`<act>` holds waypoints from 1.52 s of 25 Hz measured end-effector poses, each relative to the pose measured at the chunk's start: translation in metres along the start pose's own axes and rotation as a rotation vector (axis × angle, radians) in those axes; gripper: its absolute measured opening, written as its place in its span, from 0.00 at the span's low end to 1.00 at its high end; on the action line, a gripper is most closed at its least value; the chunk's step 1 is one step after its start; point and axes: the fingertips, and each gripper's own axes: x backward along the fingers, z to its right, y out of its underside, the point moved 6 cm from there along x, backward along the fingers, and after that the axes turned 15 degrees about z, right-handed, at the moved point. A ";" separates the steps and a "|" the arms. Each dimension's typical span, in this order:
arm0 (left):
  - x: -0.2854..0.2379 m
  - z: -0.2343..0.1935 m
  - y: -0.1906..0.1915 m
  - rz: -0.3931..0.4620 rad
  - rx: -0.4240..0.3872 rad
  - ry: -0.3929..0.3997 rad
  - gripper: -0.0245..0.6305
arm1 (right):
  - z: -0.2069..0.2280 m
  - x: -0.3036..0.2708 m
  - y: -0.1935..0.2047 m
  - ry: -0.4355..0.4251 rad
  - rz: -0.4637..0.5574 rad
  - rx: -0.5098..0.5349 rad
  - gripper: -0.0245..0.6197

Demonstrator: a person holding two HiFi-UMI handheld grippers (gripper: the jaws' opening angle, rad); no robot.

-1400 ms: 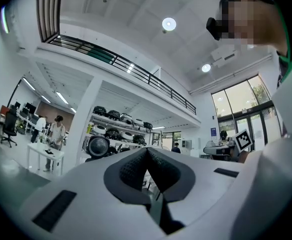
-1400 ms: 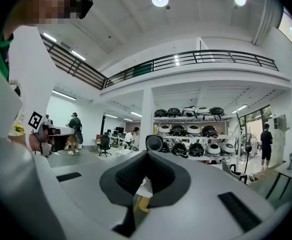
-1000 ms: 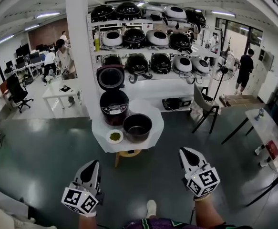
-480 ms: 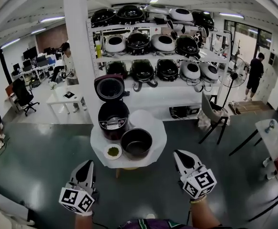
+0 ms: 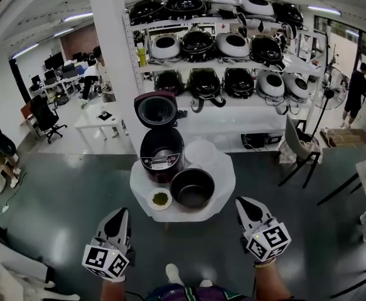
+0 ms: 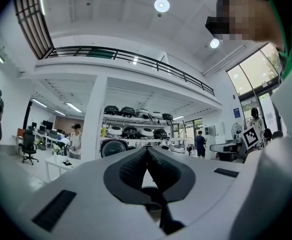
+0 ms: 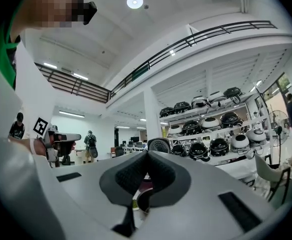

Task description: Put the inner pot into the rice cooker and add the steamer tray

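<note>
A dark red rice cooker stands on a small round white table, its lid raised. The black inner pot sits on the table in front of it, to the right. A white round piece, possibly the steamer tray, lies behind the pot. My left gripper and right gripper hover short of the table's near edge, over the floor. Both are shut with nothing between the pads. The cooker's lid shows just beyond the right jaws.
A small bowl of green stuff sits at the table's front left. Behind stand a white pillar and shelves with several rice cookers. A chair is at the right and a white desk at the left. People stand further off.
The table with the cooker and pot has come nearer in the head view. Both grippers have moved forward towards it and have stayed shut.
</note>
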 end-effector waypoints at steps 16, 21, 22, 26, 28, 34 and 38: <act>-0.130 -0.145 0.020 0.035 0.054 0.134 0.07 | 0.004 -0.160 0.009 0.133 0.086 -0.135 0.05; -0.159 -0.170 0.025 0.028 0.080 0.205 0.07 | -0.003 -0.187 0.017 0.181 0.075 -0.084 0.05; -0.164 -0.173 0.025 0.030 0.085 0.222 0.07 | -0.004 -0.191 0.018 0.180 0.070 -0.073 0.05; -0.182 -0.193 0.037 0.040 0.113 0.246 0.07 | -0.007 -0.204 0.030 0.163 0.040 -0.048 0.05; -0.188 -0.199 0.043 0.039 0.130 0.235 0.07 | -0.004 -0.208 0.034 0.161 0.027 -0.017 0.05; -0.206 -0.190 0.051 0.036 0.124 0.246 0.07 | 0.019 -0.231 0.033 0.110 0.012 0.038 0.46; -0.219 -0.187 0.060 0.033 0.130 0.237 0.07 | 0.036 -0.247 0.046 0.087 -0.043 0.052 0.78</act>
